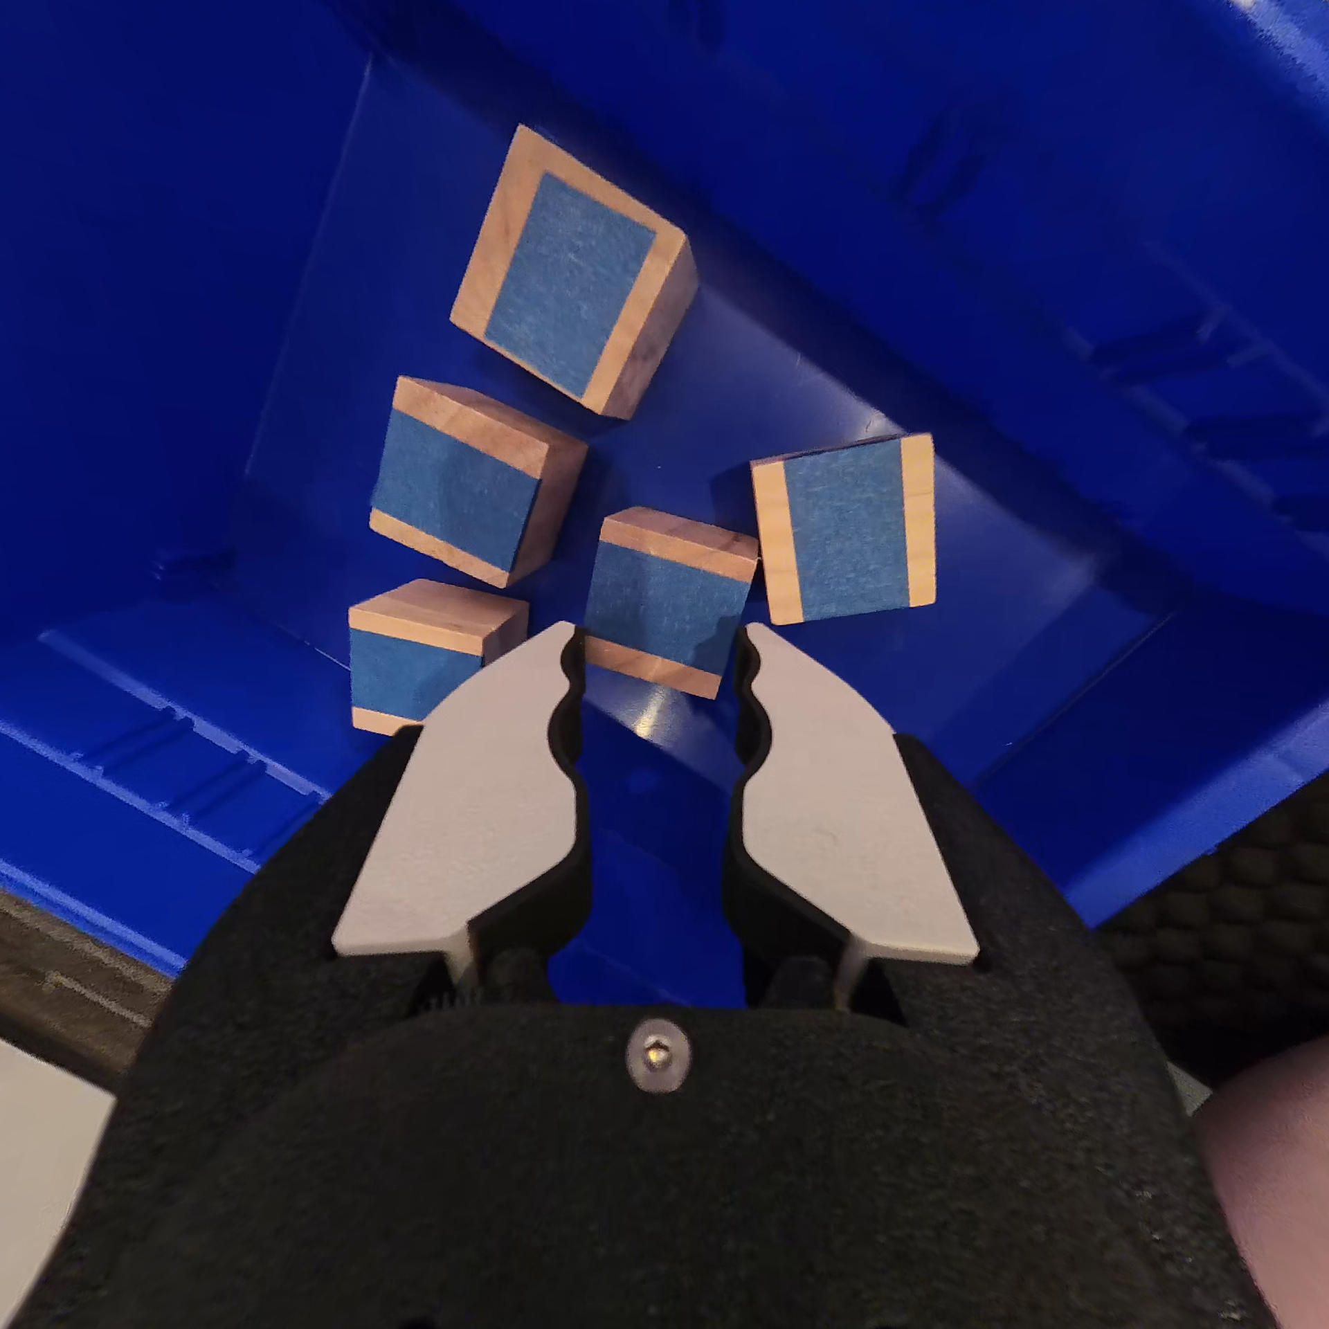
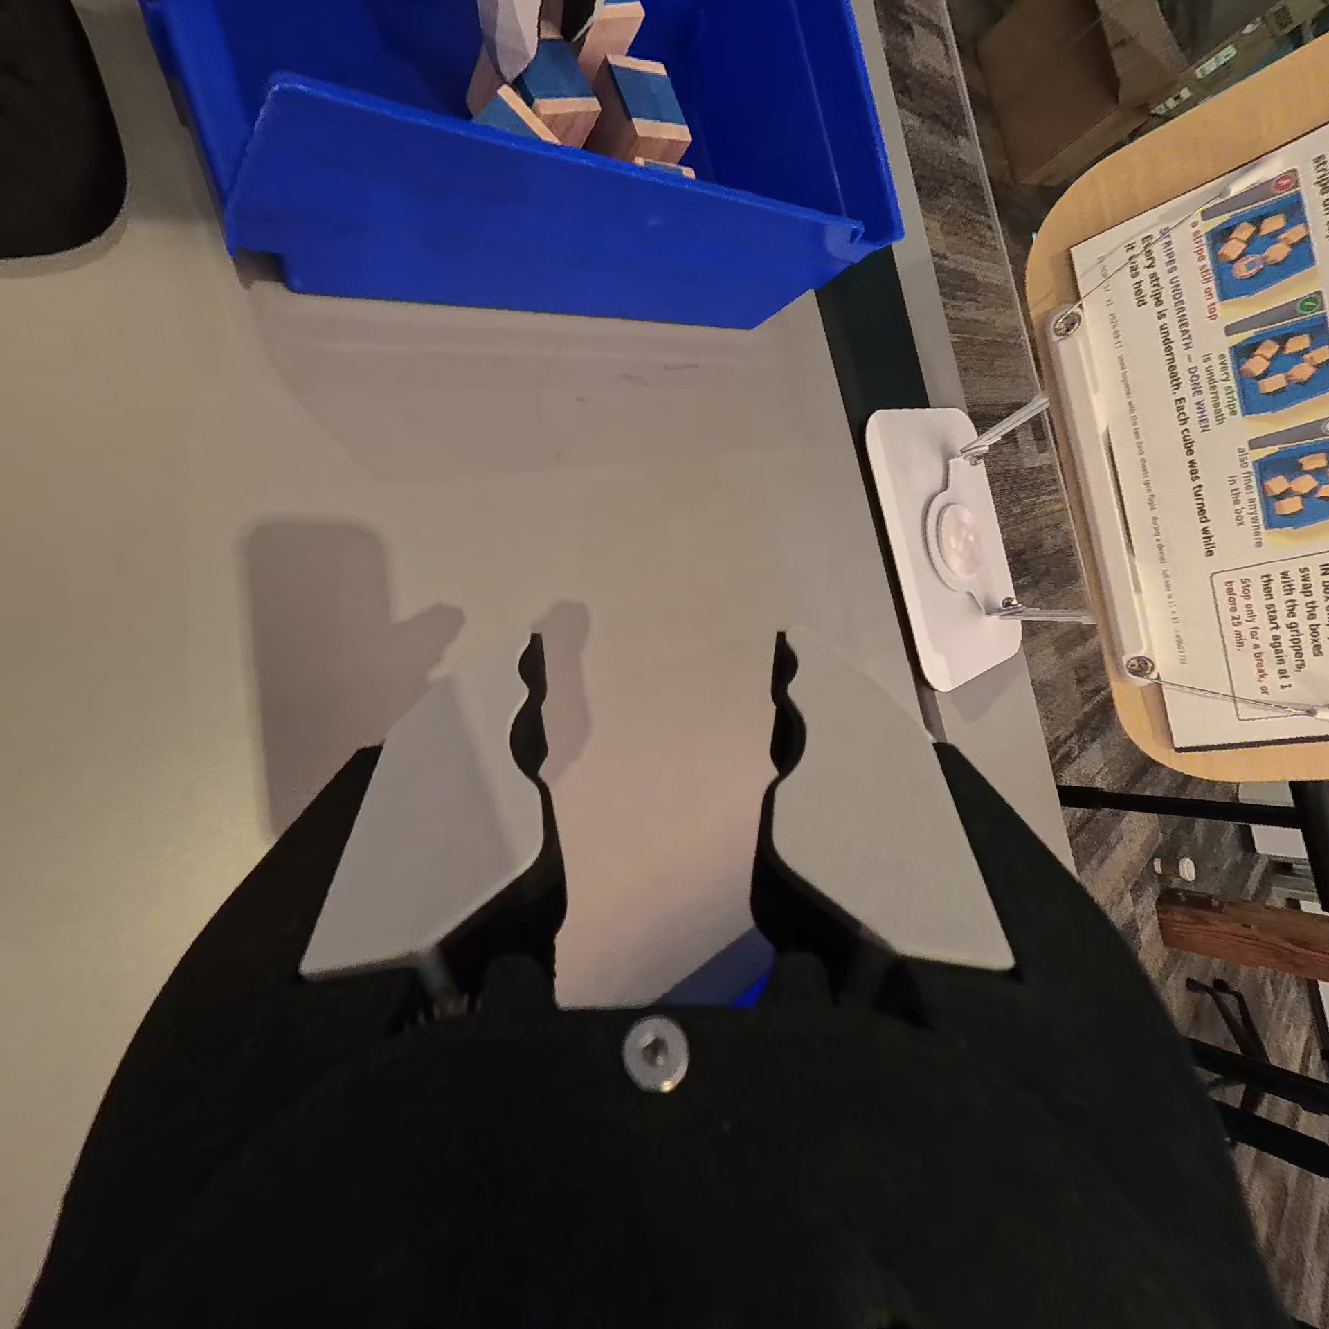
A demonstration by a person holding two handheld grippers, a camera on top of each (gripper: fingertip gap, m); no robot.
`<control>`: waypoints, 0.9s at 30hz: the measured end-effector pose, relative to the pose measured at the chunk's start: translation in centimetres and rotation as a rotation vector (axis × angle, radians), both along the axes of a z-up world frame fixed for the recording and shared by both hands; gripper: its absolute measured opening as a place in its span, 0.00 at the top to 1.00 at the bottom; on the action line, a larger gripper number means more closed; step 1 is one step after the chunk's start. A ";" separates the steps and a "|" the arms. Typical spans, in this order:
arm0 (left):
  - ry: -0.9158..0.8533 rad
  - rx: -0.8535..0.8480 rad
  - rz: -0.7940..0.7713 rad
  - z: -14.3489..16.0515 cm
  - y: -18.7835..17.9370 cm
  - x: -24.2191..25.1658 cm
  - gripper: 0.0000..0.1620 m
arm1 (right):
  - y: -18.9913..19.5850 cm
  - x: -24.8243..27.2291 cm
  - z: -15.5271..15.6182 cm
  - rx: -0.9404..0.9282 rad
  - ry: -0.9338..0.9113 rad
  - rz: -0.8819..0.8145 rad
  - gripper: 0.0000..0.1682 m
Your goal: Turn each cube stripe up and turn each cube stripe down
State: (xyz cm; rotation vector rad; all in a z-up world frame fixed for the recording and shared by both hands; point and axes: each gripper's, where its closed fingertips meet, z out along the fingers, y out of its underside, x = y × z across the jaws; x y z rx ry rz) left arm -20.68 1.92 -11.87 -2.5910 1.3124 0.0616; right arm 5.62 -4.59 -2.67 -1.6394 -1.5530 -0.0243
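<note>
1. While five cubes (image 1: 665, 600) lie stripe-up on the bin (image 1: 216, 431) floor, the nearest is framed between the spread, empty jaws of the left gripper (image 1: 656, 633), seemingly for a grasp.
2. Neighbouring cubes are seen just beside it, so finger room is judged tight.
3. The right gripper (image 2: 656, 640) is held released over the table (image 2: 431, 467), outside the bin; a card stand (image 2: 942, 546) is seen nearby.

pale grey table (image 2: 431, 446), blue bin (image 2: 532, 237) and white stand base (image 2: 942, 546) on it
</note>
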 end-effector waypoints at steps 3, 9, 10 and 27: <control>0.012 -0.009 -0.006 0.0 -0.1 0.0 0.76 | 0.2 0.1 -0.4 -0.008 -0.011 -0.002 0.63; 0.021 -0.018 -0.008 0.0 -0.2 -0.1 0.76 | 0.3 0.1 -0.9 -0.017 -0.027 -0.004 0.63; 0.025 -0.020 -0.010 0.0 -0.3 -0.1 0.76 | 0.3 0.1 -1.0 -0.016 -0.032 -0.004 0.63; -0.055 -0.033 -0.047 0.2 -0.4 0.2 0.76 | 0.0 0.1 -2.5 -0.037 -0.093 0.011 0.63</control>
